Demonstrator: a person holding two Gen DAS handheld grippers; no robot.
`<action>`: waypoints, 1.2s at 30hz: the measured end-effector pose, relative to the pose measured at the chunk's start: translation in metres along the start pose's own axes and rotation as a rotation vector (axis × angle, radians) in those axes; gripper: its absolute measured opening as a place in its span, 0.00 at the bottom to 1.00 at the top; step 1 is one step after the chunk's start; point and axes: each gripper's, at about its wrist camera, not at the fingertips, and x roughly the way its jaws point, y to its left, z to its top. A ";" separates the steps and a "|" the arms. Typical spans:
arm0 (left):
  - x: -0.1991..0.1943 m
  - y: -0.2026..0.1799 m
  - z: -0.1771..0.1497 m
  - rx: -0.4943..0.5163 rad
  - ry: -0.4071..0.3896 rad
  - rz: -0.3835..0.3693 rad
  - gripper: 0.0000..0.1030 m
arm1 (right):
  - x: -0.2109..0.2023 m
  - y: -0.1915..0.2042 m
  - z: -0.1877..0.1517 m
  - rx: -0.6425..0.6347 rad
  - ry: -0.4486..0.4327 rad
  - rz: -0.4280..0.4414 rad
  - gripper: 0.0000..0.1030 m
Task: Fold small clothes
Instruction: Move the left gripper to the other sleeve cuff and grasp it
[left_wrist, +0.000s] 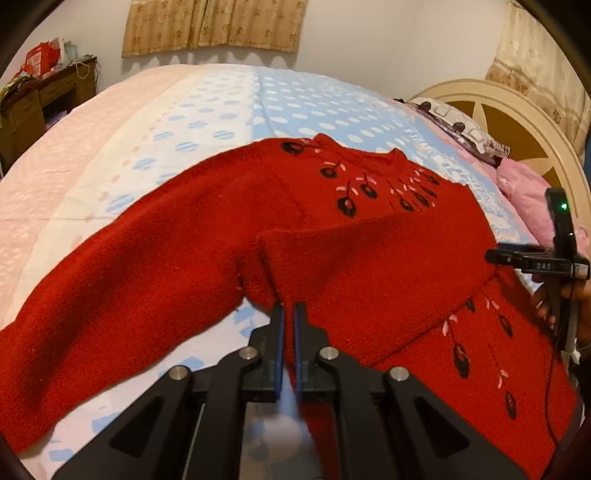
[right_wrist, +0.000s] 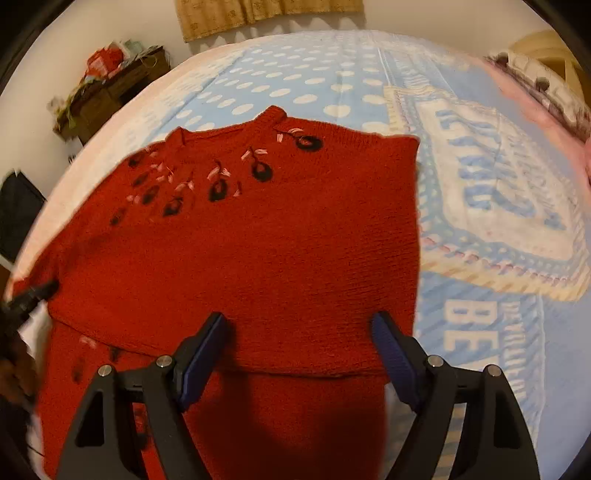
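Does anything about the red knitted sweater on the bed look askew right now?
Yes. The red knitted sweater lies only partly folded on the blue dotted bedspread: one sleeve still sprawls out flat to one side, while the other is already tucked over the body. No damage visible.

The left gripper (left_wrist: 289, 314) is matte black, with two angular arms pierced by triangular cut-outs and joined by linkage bars. Four round silver pivot pins sit on the links. Its fingers (left_wrist: 277, 347) are black blocks faced with ribbed blue pads. The right gripper (right_wrist: 300, 332) has the same build: black arms, silver pins, blue ribbed pads. Seen from the left camera, its black housing bears pale lettering, a small green light and a thin dark cable.
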 end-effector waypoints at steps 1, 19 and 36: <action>-0.001 0.000 0.000 0.002 -0.002 0.002 0.12 | -0.003 0.003 -0.001 -0.027 0.001 -0.025 0.78; -0.061 0.019 -0.028 0.004 -0.078 0.175 0.68 | -0.029 0.082 0.005 -0.211 -0.015 -0.071 0.85; -0.169 0.188 -0.096 -0.448 -0.176 0.477 0.72 | -0.013 0.118 -0.011 -0.191 -0.090 -0.049 0.89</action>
